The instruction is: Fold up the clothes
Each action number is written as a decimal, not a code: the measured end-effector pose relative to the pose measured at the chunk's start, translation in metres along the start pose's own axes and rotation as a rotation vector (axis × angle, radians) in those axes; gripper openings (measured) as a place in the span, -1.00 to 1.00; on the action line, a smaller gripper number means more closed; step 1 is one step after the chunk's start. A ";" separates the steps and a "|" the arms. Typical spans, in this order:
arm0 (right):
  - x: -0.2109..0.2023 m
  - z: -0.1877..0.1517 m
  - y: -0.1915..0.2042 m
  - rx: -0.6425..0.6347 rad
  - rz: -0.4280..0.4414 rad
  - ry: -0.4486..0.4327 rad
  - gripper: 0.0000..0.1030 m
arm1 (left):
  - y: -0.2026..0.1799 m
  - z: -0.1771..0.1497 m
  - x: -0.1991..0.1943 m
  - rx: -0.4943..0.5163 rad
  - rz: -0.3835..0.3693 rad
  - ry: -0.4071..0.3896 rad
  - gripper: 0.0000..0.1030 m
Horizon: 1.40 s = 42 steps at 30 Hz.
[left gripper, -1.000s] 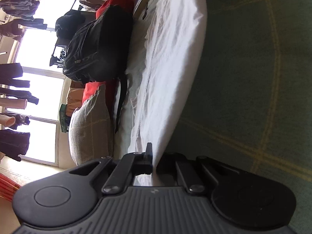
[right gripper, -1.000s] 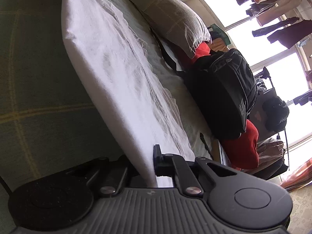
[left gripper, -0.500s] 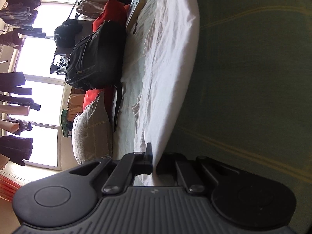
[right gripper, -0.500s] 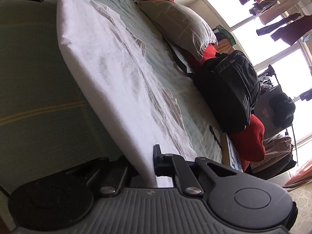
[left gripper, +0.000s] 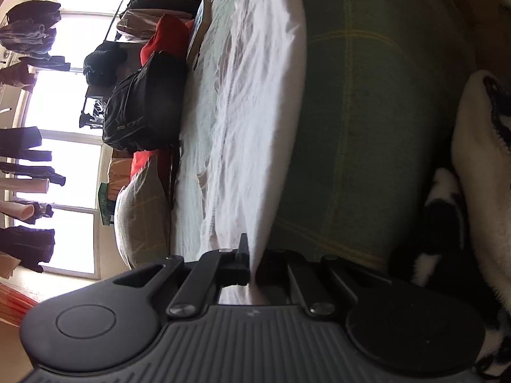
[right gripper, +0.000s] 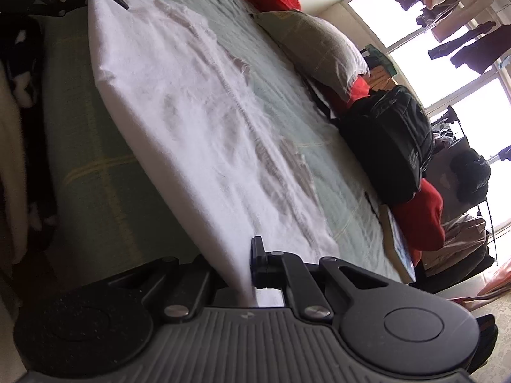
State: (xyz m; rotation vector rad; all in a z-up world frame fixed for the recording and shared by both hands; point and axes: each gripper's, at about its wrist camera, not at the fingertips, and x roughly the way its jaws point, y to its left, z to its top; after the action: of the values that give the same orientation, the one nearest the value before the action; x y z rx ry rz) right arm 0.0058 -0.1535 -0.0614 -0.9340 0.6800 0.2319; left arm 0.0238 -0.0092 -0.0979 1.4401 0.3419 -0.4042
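The white garment (right gripper: 198, 134) hangs stretched over the green bed (right gripper: 95, 172), thin, limp and light, so corners are the place to hold. The left claw (left gripper: 252, 271) and right claw (right gripper: 246, 274) each pinch one end of its edge.

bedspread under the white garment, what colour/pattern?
Green bedspread with thin yellow grid lines; white garment lies over it. Clearest in the left wrist view.
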 end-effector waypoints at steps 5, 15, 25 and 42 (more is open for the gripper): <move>0.009 -0.008 0.012 0.012 0.036 0.026 -0.80 | -0.003 -0.002 0.003 -0.029 -0.037 0.010 -0.98; -0.042 -0.045 -0.030 0.220 0.248 -0.055 -0.35 | 0.049 -0.038 -0.047 -0.322 -0.200 -0.002 -0.78; -0.008 -0.043 -0.062 0.486 0.337 -0.112 0.16 | 0.084 -0.064 0.013 -0.832 -0.346 0.011 -0.42; 0.038 -0.066 -0.108 0.833 0.316 -0.133 0.49 | 0.133 -0.049 0.058 -1.109 -0.472 -0.071 0.45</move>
State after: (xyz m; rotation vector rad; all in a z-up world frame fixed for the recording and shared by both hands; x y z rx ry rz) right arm 0.0567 -0.2745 -0.0408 -0.0122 0.7100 0.2557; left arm 0.1375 0.0476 -0.0126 0.2492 0.7111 -0.5207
